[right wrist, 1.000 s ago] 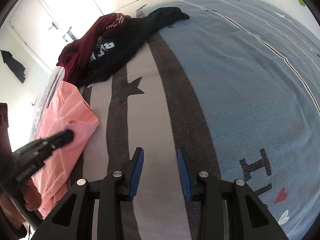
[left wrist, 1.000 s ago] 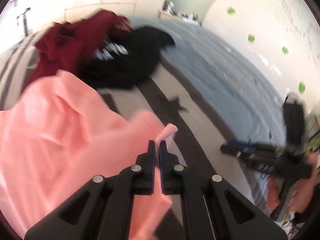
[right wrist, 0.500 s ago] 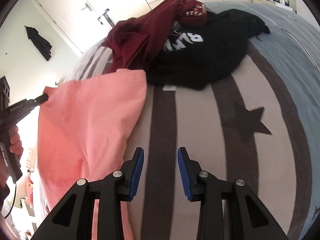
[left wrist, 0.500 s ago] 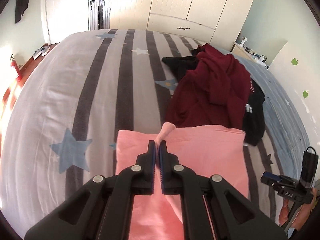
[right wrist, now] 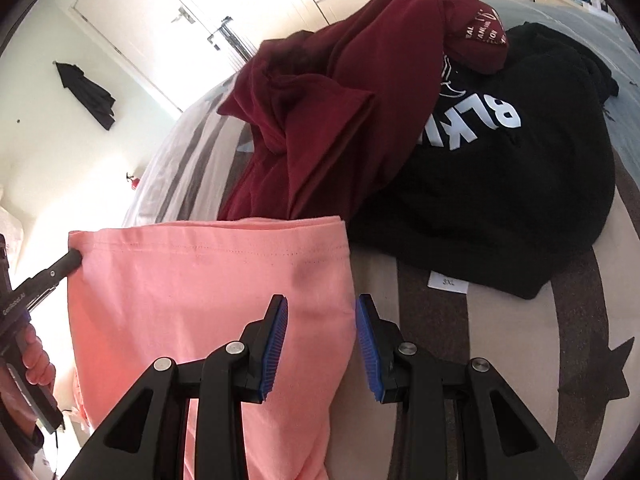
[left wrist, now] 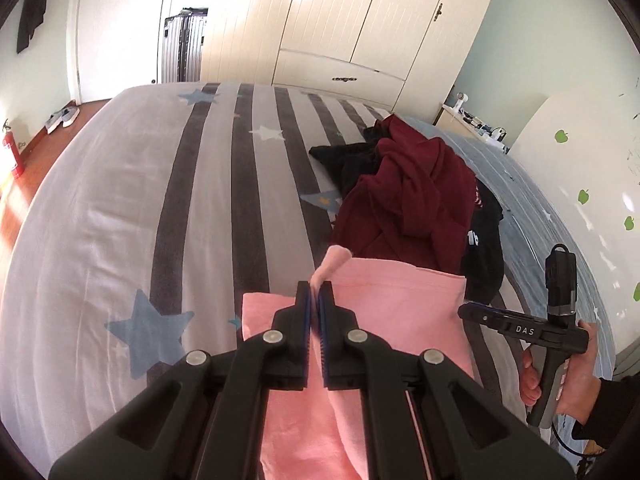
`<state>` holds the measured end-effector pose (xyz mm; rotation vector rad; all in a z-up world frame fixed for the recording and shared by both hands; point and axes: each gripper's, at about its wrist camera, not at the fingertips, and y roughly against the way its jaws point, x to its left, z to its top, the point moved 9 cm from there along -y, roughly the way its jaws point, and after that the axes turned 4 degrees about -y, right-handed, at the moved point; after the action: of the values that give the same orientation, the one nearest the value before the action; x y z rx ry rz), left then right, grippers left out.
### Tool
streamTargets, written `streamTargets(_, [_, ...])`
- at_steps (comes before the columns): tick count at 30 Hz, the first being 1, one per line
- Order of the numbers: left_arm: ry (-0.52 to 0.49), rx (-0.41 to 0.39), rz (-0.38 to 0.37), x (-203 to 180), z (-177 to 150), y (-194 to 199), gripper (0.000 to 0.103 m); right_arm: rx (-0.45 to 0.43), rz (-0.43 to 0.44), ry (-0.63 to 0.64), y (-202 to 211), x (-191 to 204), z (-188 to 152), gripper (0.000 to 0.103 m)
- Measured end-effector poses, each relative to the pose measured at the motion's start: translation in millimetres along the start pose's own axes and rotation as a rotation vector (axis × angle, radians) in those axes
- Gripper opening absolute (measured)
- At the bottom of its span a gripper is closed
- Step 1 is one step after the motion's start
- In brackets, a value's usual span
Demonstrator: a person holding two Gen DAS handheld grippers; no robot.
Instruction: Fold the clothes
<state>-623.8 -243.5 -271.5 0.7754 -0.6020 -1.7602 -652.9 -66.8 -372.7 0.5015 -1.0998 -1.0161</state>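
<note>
1. Covering the whole working surface: a bed (left wrist: 120, 208) spread with a pale sheet bearing dark lengthwise stripes and scattered blue and white stars; a blue-grey section of bedding lies along its far right side.
2. Pink garment (left wrist: 400, 312), the task's piece, laid flat at the near edge of the bed, its stitched hem running straight across (seen clearly in the right wrist view (right wrist: 208, 288)).
3. Left gripper (left wrist: 315, 292), jaws pressed together on a corner of the pink garment; a small tuft of pink cloth sticks out past the fingertips.
4. Right gripper (right wrist: 320, 320), jaws partly apart with nothing between them, poised over the right side edge of the pink garment; a hand (left wrist: 560, 380) holds its handle.
5. Maroon garment (left wrist: 412, 196), crumpled, heaped just beyond the pink one and lying partly over item 6.
6. Black sweatshirt (right wrist: 500, 168) with white lettering, spread beside and beneath the maroon heap; a white size tag shows at its near edge.
7. Room, far wall: cream wardrobe (left wrist: 360, 28) with panelled doors and small handles, and a white door (left wrist: 116, 24) to its left.
8. Grey suitcase (left wrist: 182, 46) standing by that door.
9. Dark garment (left wrist: 32, 4) hanging on the left wall.
10. Floor: reddish wood, with a pair of shoes (left wrist: 62, 118) and a red fire extinguisher (left wrist: 10, 156) at the left.
11. Right wall: pale, dotted with green apple stickers (left wrist: 584, 196).
</note>
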Motion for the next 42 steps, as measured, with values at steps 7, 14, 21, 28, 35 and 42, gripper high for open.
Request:
streamTargets(7, [0.057, 0.188, 0.113, 57.7, -42.0, -72.1, 0.003, 0.035, -0.007, -0.007, -16.9, 6.8, -10.8, 0.032])
streamTargets(14, [0.076, 0.197, 0.110, 60.4, -40.4, -96.8, 0.002, 0.030, -0.002, -0.008, -24.5, 12.0, -6.9, 0.032])
streamTargets(21, [0.070, 0.185, 0.099, 63.9, -31.7, -94.9, 0.002, 0.043, 0.009, 0.007, -33.6, 29.2, 1.1, 0.031])
streamTargets(28, [0.124, 0.203, 0.107, 76.2, -44.3, -102.0, 0.002, -0.014, -0.020, 0.030, -21.3, 46.1, 9.2, 0.005])
streamTargets(35, [0.103, 0.183, 0.056, 59.3, -31.2, -101.9, 0.002, -0.083, -0.036, 0.040, 6.7, 52.2, 17.3, 0.004])
streamTargets(42, [0.127, 0.226, 0.067, 62.3, -42.5, -119.9, 0.002, -0.038, -0.093, 0.024, -4.2, 18.1, 15.7, 0.004])
